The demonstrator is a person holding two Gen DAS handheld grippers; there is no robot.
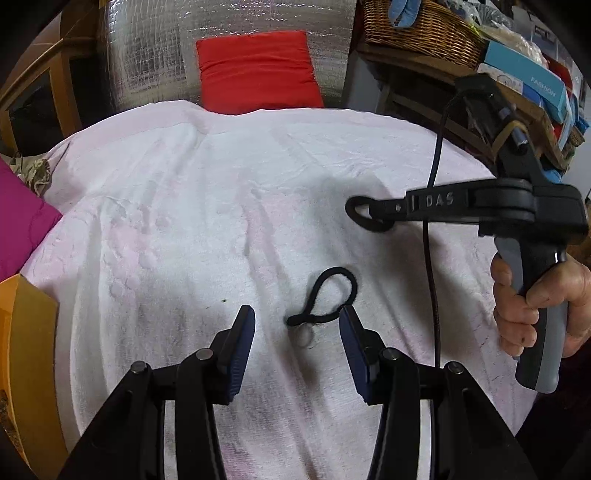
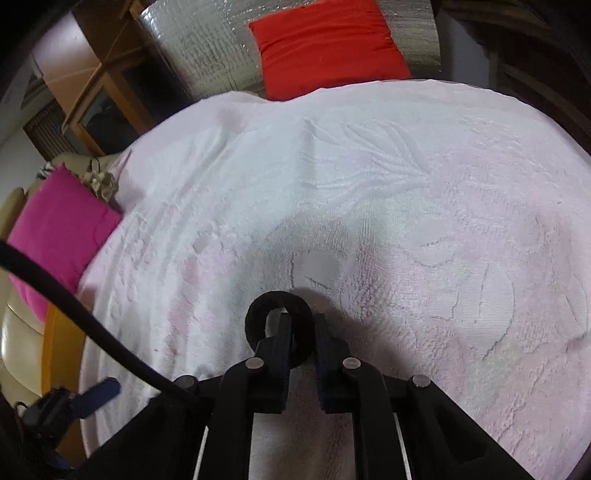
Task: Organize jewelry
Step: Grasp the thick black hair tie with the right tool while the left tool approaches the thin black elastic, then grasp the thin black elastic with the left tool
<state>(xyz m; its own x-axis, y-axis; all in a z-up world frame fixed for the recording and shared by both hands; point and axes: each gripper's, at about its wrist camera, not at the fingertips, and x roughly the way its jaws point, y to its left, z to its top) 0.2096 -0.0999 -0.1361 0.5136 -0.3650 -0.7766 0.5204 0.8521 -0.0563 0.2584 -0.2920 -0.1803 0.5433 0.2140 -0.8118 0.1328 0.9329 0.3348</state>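
Observation:
A thin black hair tie (image 1: 334,295) lies twisted into a loop on the white towel (image 1: 184,221), just ahead of my left gripper (image 1: 297,310). That gripper is open, its blue pads (image 1: 243,343) either side of the tie's near end and not touching it. A faint thin ring (image 1: 305,336) lies just under the tie. At the right, a person's hand (image 1: 535,306) holds my right gripper (image 1: 373,216), with a thicker black band (image 1: 354,214) at its tip. In the right wrist view my right gripper (image 2: 303,321) is shut on this black band (image 2: 258,310), which loops around the left finger above the towel (image 2: 406,203).
A red cushion (image 1: 256,70) leans against silver foil at the back. A magenta cushion (image 1: 22,221) and an orange box (image 1: 26,350) sit at the left edge. A wicker basket (image 1: 421,26) and boxes (image 1: 528,81) fill a shelf at the right. A black cable (image 1: 430,258) hangs down.

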